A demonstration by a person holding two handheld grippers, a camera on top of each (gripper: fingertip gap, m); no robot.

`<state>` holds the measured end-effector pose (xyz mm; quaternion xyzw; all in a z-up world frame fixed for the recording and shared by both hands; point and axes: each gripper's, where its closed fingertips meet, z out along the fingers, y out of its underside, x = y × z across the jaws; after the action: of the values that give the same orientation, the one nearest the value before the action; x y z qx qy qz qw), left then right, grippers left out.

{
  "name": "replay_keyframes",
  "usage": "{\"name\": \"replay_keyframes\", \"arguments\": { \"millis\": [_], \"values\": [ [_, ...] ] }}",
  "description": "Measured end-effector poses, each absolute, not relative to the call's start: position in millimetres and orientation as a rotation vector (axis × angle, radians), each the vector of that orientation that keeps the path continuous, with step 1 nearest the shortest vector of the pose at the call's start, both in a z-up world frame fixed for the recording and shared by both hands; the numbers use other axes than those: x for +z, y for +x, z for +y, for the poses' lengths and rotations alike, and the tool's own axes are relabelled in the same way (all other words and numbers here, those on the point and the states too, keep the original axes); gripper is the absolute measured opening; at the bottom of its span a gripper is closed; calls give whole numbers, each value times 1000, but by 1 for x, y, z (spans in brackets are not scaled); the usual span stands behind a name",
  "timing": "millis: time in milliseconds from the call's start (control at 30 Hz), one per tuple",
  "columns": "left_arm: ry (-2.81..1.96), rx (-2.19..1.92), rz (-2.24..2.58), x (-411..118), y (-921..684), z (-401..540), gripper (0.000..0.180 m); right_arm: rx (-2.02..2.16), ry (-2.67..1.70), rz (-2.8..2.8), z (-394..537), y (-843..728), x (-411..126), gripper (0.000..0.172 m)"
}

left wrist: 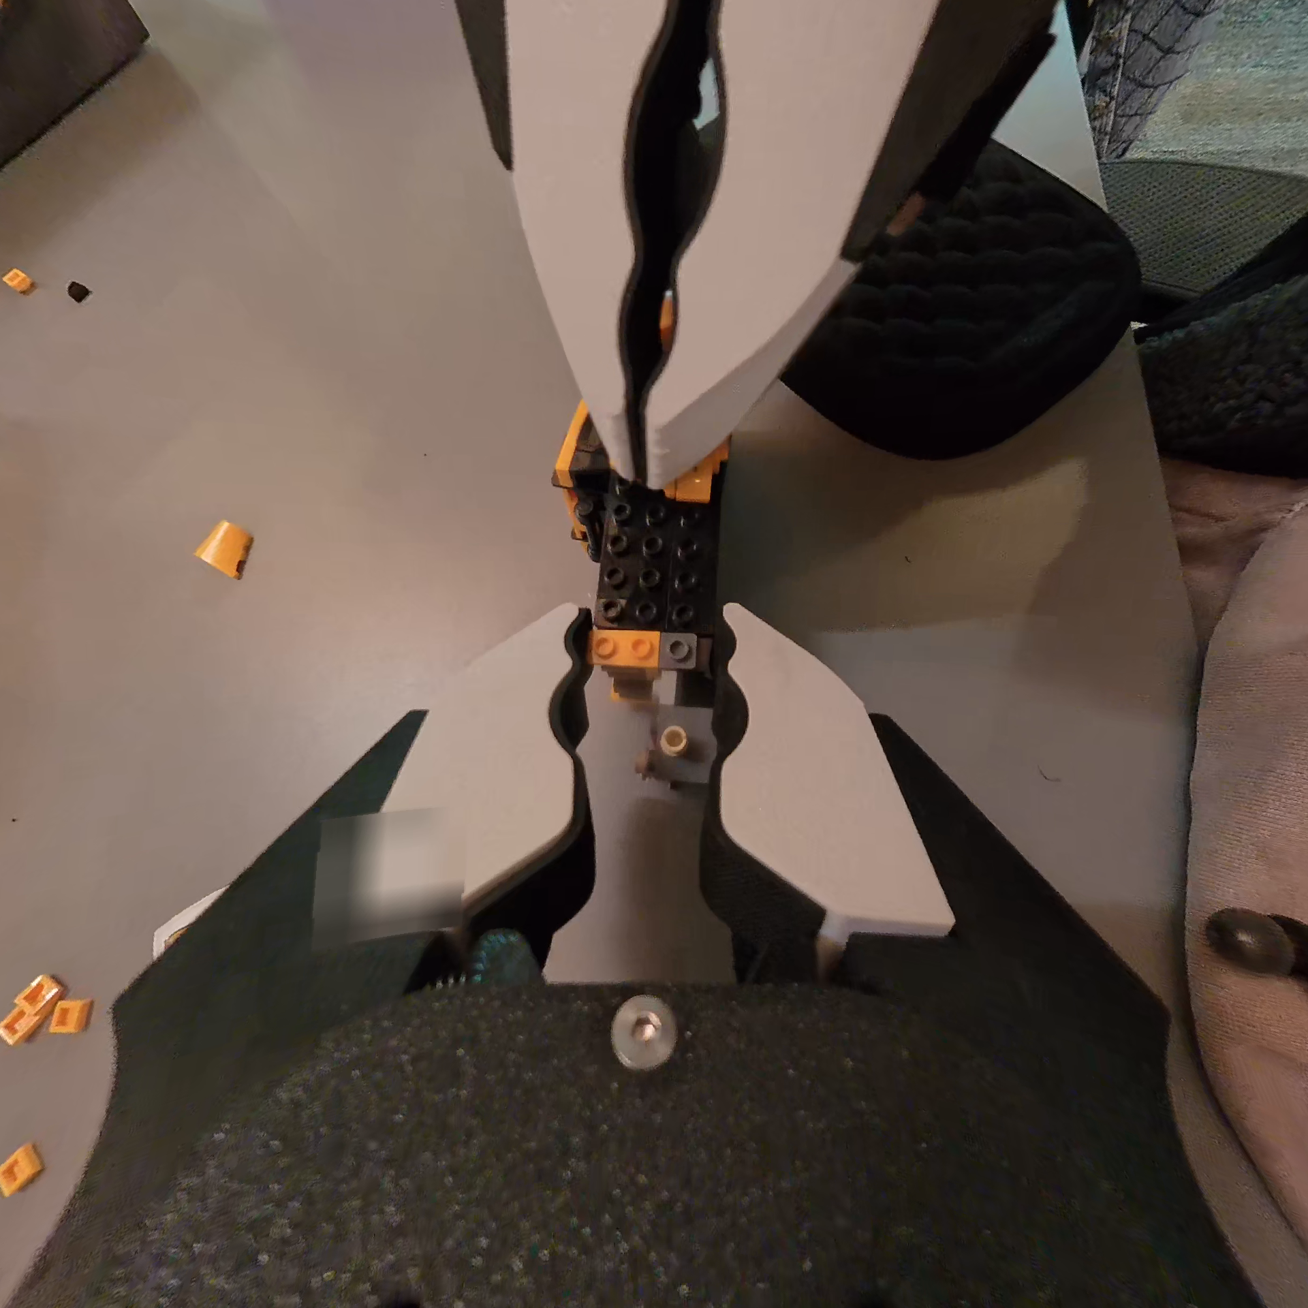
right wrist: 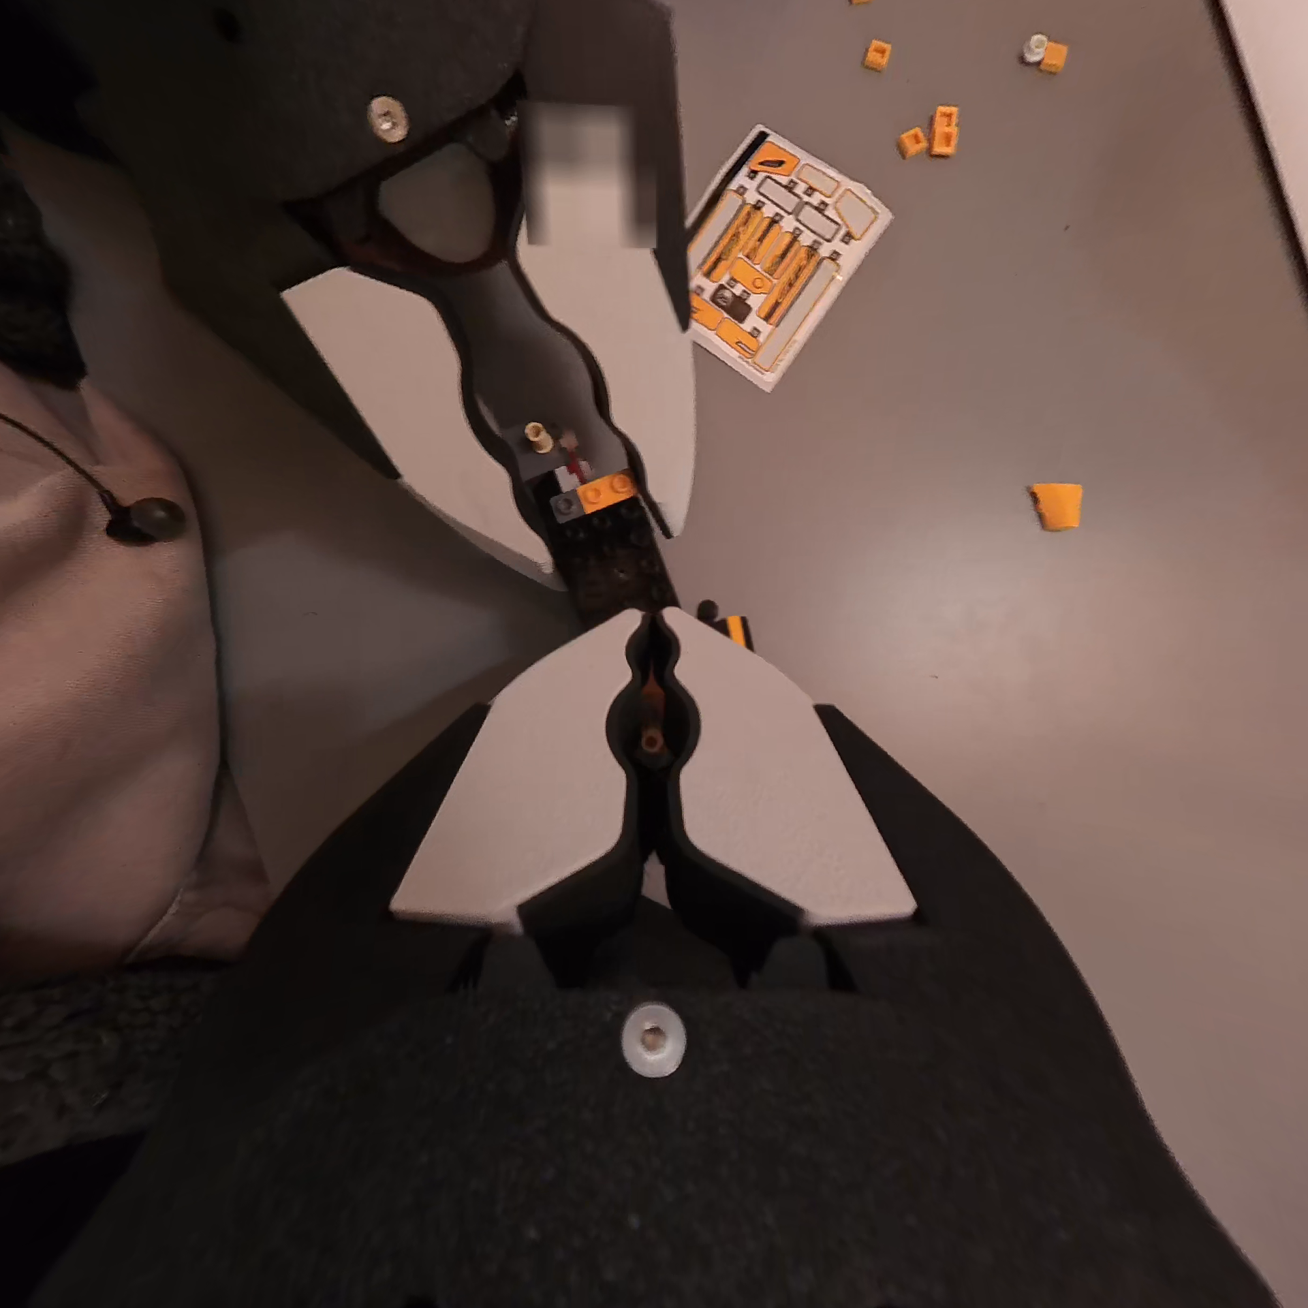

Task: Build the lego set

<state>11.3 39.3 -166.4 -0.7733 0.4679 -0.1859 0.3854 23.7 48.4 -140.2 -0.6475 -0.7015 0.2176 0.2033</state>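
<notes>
Two grippers met over one black studded toy-brick assembly (left wrist: 655, 566) above grey table (left wrist: 283, 425): left gripper (left wrist: 651, 630) clamped its sides for steadiness; right gripper (right wrist: 655, 619), clenched, pressed its far end.

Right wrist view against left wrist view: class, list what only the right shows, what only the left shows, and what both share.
Only the right wrist view: a sticker sheet lying on the grey table.
Only the left wrist view: a black cushion past the table edge, and a small black piece.
Both: the black and orange brick model, gripped at one end by the left hand-held gripper, the shut right hand-held gripper at its other end, and an orange curved brick.
</notes>
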Motion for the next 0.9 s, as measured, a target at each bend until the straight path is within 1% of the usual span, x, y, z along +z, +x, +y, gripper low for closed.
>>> {"name": "replay_keyframes", "arguments": {
  "millis": [167, 267, 333, 467, 567, 633, 767, 900],
  "values": [
    [-1973, -462, 1182, -166, 7, 42, 32, 689, -1829, -1887, 54, 35, -134, 0],
    [-1968, -443, 1178, -166, 3, 46, 32, 832, -1819, -1692, 70, 41, -115, 0],
    [-1958, -413, 1176, -165, -1, 50, 32, 870, -1744, -1569, 86, 44, -101, 0],
    [-1900, -276, 1169, -160, -11, 63, 32, 794, -1552, -1400, 126, 46, -92, 0],
    [-1863, -156, 1157, -157, -21, 74, 32, 902, -1464, -1272, 150, 37, -88, 0],
    [-1855, -120, 1148, -156, -26, 78, 32, 1016, -1435, -1213, 163, 27, -86, 19],
    [-1844, -83, 1140, -156, -31, 83, 31, 1063, -1389, -1200, 184, 10, -90, 23],
    [-1841, -99, 1139, -157, -32, 85, 32, 1062, -1417, -1254, 183, 7, -104, 30]
  ]
}}
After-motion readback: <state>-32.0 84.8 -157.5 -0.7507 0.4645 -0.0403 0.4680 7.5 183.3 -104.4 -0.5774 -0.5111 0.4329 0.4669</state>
